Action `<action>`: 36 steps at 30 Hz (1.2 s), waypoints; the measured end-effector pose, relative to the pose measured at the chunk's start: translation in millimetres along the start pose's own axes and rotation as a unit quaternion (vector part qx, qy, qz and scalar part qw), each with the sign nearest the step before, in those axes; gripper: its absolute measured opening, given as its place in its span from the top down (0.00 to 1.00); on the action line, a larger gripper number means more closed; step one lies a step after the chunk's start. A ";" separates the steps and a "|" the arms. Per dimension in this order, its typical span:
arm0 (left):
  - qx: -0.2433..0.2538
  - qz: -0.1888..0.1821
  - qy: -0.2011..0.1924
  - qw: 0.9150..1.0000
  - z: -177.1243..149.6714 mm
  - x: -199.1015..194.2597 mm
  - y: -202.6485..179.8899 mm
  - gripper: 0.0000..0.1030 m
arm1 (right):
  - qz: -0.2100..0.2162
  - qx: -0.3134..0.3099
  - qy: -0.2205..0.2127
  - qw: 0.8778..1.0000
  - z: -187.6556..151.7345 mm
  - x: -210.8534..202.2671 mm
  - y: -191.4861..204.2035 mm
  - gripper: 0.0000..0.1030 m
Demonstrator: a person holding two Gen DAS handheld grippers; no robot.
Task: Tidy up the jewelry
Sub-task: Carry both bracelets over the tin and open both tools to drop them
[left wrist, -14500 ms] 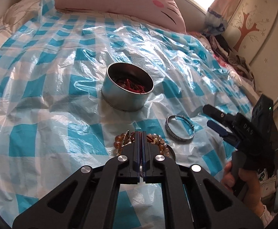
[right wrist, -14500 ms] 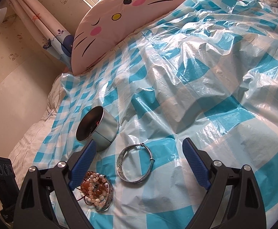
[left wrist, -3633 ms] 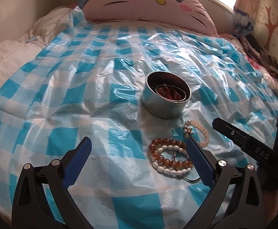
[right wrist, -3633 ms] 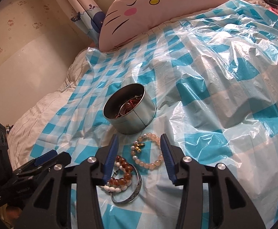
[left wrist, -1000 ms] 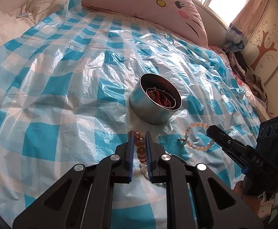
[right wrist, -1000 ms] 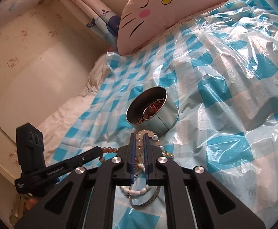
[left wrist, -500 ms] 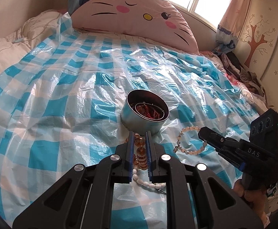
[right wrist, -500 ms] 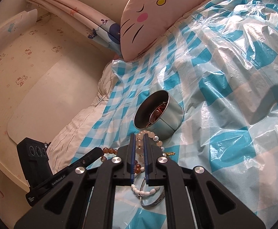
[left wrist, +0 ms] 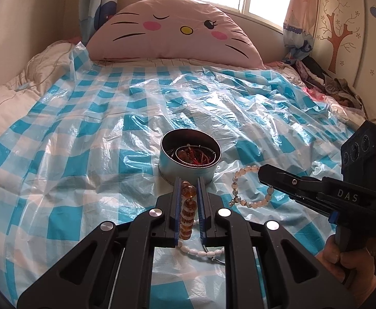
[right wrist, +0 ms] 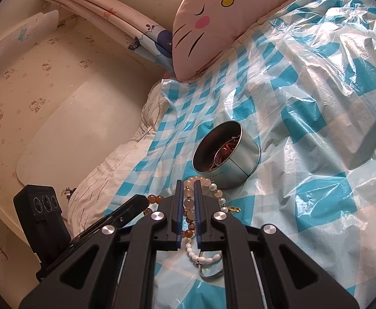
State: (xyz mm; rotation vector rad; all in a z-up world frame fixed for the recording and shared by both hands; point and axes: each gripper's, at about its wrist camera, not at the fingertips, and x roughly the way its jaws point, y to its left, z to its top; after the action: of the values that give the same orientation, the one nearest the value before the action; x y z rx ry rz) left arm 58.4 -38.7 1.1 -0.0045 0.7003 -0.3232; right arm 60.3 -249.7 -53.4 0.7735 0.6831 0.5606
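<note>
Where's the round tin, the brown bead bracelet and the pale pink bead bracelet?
round tin (left wrist: 188,173), left wrist view, front wall.
brown bead bracelet (left wrist: 188,207), left wrist view, beads between the closed fingers.
pale pink bead bracelet (right wrist: 190,203), right wrist view, bead between the closed fingers.

White capital letters "DAS" are printed on the black side of the right gripper (left wrist: 262,177), seen from the left wrist camera; no other writing can be read on the bedding, pillow, tin or walls in either view.
</note>
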 end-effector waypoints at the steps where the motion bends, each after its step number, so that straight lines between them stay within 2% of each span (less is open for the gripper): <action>1: 0.002 0.001 -0.001 1.000 0.0 -0.4 -1.1 0.90 | 0.002 0.000 0.000 1.000 -0.1 -0.2 0.2 0.92; 5: 0.005 -0.008 -0.009 1.000 2.3 -2.9 -2.3 0.90 | 0.014 0.000 -0.001 1.000 0.3 -0.4 1.6 0.92; 9: -0.011 -0.037 -0.011 0.999 10.6 -3.6 1.4 0.90 | 0.025 -0.006 -0.006 1.000 3.9 2.7 7.6 0.92; 17: -0.030 -0.085 -0.023 0.996 50.2 1.1 0.1 0.90 | 0.048 -0.004 -0.021 0.999 21.2 11.8 15.1 0.92; 26: -0.070 -0.120 -0.022 0.990 84.8 37.4 5.3 0.90 | 0.042 0.000 -0.043 0.998 57.5 38.9 9.9 0.92; 28: -0.086 -0.103 -0.004 0.991 85.7 59.8 11.7 0.89 | 0.018 -0.011 -0.034 0.999 63.0 53.3 7.9 0.91; 30: -0.098 -0.063 0.040 0.992 81.4 88.4 20.0 0.87 | -0.014 -0.014 -0.012 1.000 64.9 70.5 2.1 0.74; 33: -0.125 -0.038 0.063 0.989 66.5 101.4 36.0 0.84 | -0.025 -0.010 -0.008 1.000 59.3 72.8 -5.9 0.72; 34: -0.126 -0.031 0.062 0.990 62.0 99.6 38.6 0.81 | -0.028 -0.013 -0.010 0.999 57.4 69.5 -6.0 0.72; 36: -0.131 -0.020 0.058 0.990 54.0 93.9 44.2 0.61 | -0.034 -0.014 -0.013 0.999 54.1 60.8 -7.2 0.71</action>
State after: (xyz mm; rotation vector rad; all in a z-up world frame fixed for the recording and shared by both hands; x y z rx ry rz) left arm 172.8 -29.9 -21.8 -0.2513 0.8543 -0.2698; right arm 140.9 -236.6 -51.5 0.7273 0.6728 0.4969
